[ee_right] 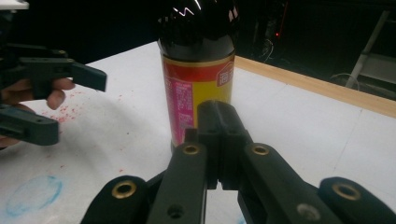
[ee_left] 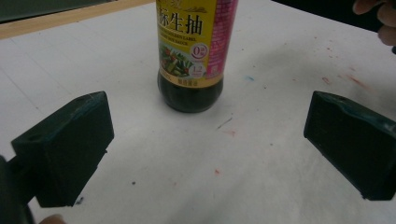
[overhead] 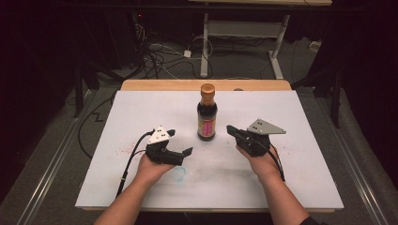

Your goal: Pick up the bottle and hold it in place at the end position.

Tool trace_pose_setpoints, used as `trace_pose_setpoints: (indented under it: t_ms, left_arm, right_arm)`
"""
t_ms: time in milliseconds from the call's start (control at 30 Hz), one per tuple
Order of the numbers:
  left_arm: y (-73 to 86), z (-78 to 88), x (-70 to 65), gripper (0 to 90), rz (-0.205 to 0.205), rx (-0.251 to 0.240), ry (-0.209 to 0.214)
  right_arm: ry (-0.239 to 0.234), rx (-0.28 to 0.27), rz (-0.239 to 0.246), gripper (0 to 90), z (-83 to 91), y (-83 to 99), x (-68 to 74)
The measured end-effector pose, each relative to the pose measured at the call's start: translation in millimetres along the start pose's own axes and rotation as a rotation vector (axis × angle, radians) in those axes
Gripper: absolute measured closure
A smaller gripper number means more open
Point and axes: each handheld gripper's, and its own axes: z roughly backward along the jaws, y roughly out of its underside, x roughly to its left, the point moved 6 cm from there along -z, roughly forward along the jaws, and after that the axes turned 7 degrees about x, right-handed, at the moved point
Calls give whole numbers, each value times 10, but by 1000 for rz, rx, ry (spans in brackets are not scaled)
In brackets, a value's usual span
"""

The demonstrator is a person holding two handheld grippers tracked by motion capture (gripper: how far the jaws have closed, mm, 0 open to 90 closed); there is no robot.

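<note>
Nearest the person's side, the white worktop [overhead: 305,140] is scuffed: a faint blue ring [overhead: 179,174] lies close to the front edge, and fine red specks scatter to either side. Above it, the left tongs [overhead: 179,142] stand wide apart with nothing between them, aimed toward the middle of the sheet. The right tongs [overhead: 231,131] are pressed fully together, empty, their tip just short of the soy sauce bottle [overhead: 207,112]. That bottle stands upright at the worktop's centre, between the two tongs and touching neither; it holds dark liquid, with a yellow and pink label and an amber cap. Beyond it a strip of bare wood [overhead: 155,85] edges the far side of the worktop. Farther off, the room is dim: grey floor, tangled cables [overhead: 155,54], and the white legs of another table [overhead: 277,51].
</note>
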Motion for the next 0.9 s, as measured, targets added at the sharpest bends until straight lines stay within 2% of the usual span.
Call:
trace_pose_setpoints:
  t_ms: [67, 233, 567, 900]
  left_arm:
    - [-42, -66, 20, 9, -7, 10, 1]
    - [-166, -201, 73, 9, -7, -7, 2]
    - [-355, -449, 134, 9, -30, 19, 8]
    - [-463, -579, 128, 9, -31, 16, 23]
  right_arm:
    - [-6, -1, 3, 900, 16, -25, -8]
    - [-7, -6, 7, 900, 41, -74, -9]
    - [-7, -25, 5, 900, 65, -214, -41]
    - [3, -27, 3, 900, 97, -298, -78]
